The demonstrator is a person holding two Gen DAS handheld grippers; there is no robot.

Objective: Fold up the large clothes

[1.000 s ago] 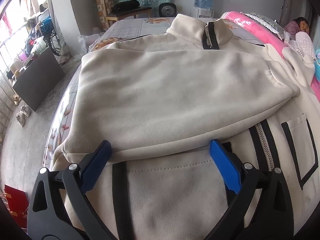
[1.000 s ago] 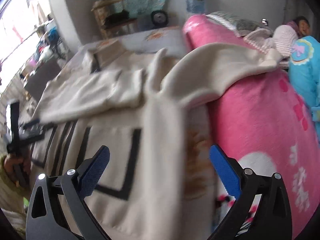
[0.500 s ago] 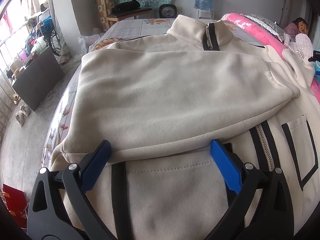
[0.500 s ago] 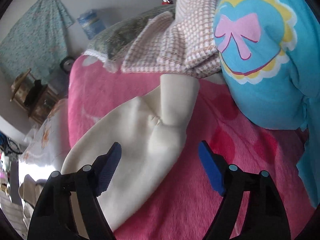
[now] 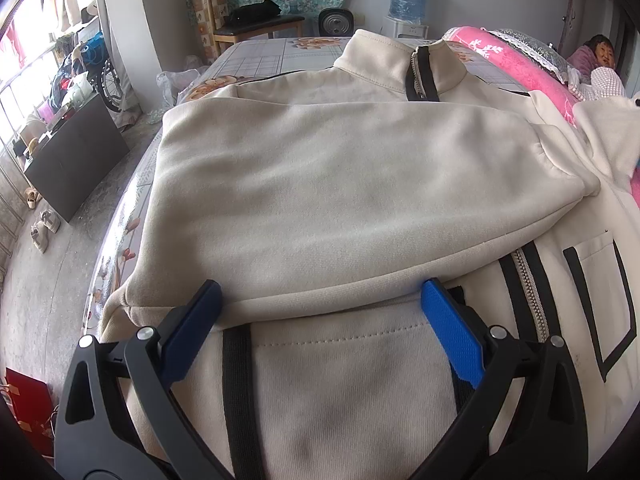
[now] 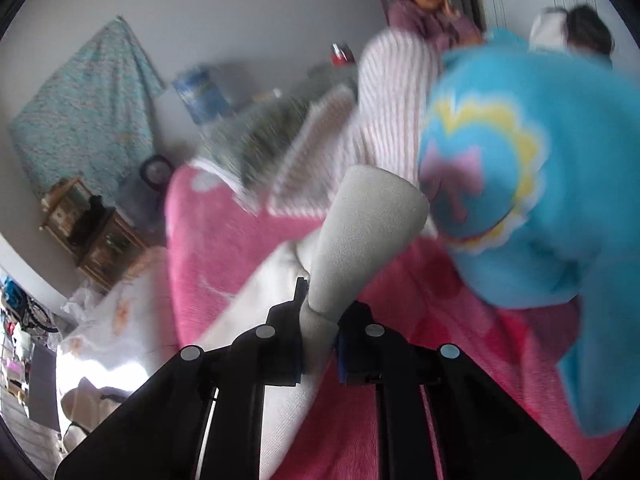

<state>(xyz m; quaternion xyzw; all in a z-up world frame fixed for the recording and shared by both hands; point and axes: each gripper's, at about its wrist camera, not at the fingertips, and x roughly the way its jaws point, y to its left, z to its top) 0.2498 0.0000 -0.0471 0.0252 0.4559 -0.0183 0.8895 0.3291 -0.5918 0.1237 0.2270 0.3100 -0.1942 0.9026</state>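
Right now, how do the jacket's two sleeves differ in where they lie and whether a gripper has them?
The left sleeve lies folded flat across the cream jacket; the right sleeve is stretched out over the pink blanket.
The left gripper stands open with pads off the left sleeve; the right gripper, jaws just closed, pinches the right sleeve near its cuff.
Both are the same cream fleece.

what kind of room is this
Most likely a lived-in bedroom: the cream jacket lies spread on a bed beside a pink blanket, with a wooden chair and water dispenser by the wall.
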